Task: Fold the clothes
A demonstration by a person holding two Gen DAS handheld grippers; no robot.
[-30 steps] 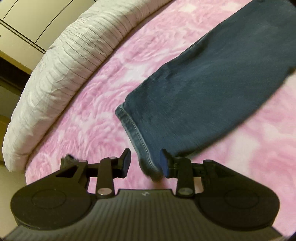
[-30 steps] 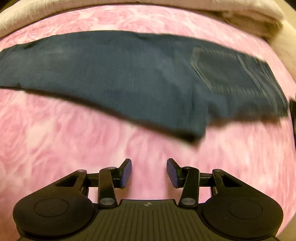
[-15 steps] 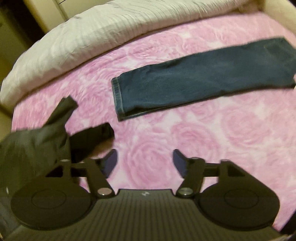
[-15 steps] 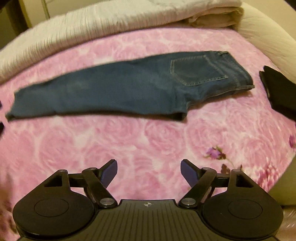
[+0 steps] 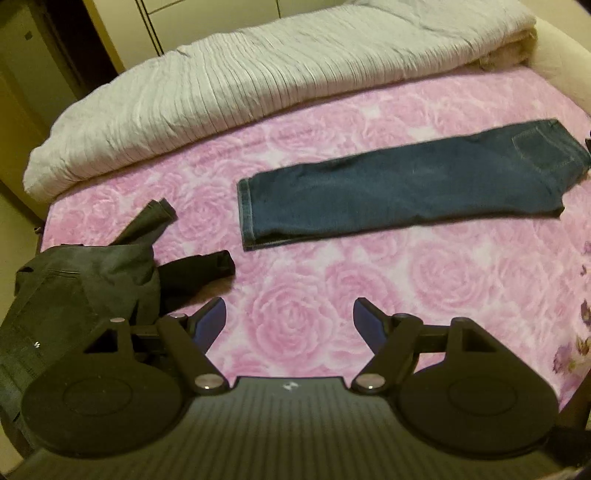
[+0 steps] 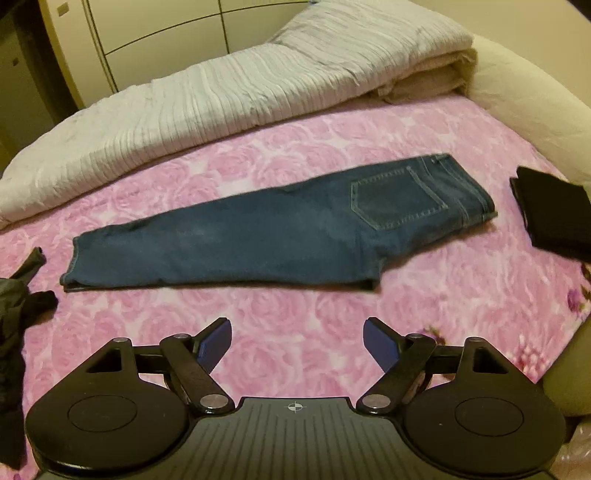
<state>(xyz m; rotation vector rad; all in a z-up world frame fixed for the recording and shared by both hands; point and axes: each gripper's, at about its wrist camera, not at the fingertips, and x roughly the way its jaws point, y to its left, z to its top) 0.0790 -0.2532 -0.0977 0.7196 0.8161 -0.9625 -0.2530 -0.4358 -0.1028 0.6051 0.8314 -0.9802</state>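
Observation:
Blue jeans lie flat on the pink rose bedspread, folded lengthwise leg on leg, hem to the left, back pocket to the right; they also show in the right wrist view. A crumpled dark garment lies at the left of the bed, beside my left gripper, which is open and empty, well short of the jeans. My right gripper is open and empty, also short of the jeans. A folded black garment lies at the right.
A rolled white-grey quilt runs along the far side of the bed. A cream padded bed edge curves at the right. Wardrobe doors stand behind. The dark garment's edge shows at the left in the right wrist view.
Both grippers have let go of the jeans, opened wide and pulled back and up from them. The jeans now lie flat and look smaller in both views.

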